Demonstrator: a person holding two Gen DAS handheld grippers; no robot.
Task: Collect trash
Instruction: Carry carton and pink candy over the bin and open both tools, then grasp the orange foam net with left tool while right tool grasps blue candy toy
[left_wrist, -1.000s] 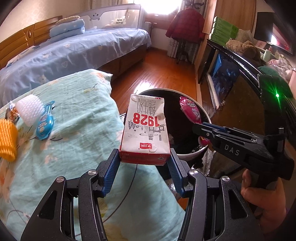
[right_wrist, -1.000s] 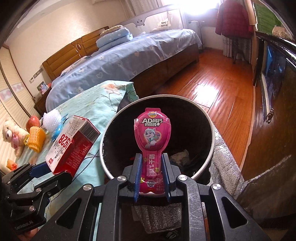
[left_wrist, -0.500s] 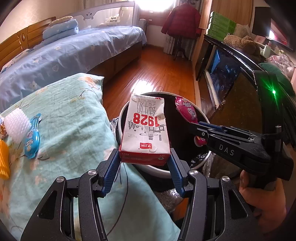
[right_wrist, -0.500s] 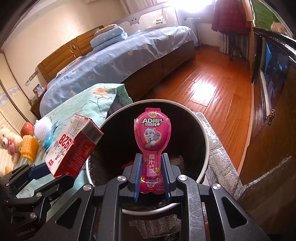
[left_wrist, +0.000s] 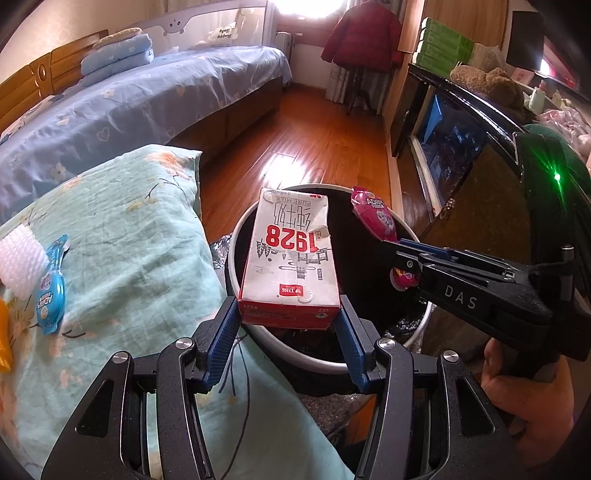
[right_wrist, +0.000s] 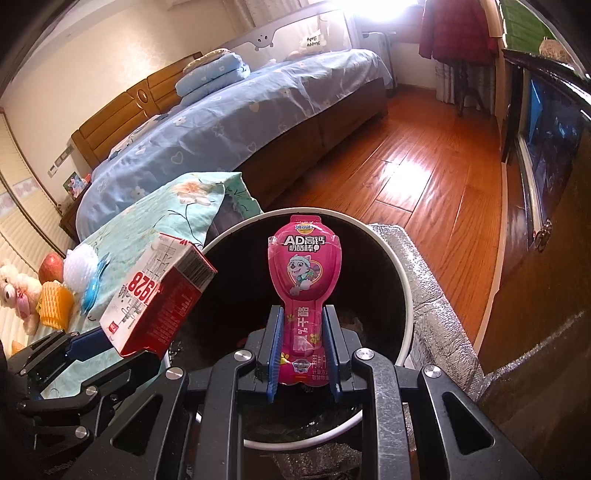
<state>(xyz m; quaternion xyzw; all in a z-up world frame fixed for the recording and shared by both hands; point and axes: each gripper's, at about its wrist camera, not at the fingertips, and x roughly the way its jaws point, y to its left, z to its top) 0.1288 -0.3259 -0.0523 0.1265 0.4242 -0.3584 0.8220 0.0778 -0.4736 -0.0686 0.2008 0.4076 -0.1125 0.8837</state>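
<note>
- The left tool (left_wrist: 288, 325) is clamped on a milk carton (left_wrist: 290, 258), held over the near-left rim of the trash bin (right_wrist: 400, 273).
- The right tool (right_wrist: 302, 350) is clamped on a pink snack wrapper (right_wrist: 303, 273), upright above the bin's mouth.
- The bin's dark inside holds some scraps, too dim to name.
- A blue wrapper (left_wrist: 51, 291) lies on the floral bedding (left_wrist: 129, 258), far left.
- Since the earlier frame both tools have come closer over the bin; the grips are unchanged.

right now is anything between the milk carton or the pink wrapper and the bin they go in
Nothing visible does. The milk carton in the left hand-held gripper and the pink wrapper in the right hand-held gripper both hang over the bin, whose mouth is open.
</note>
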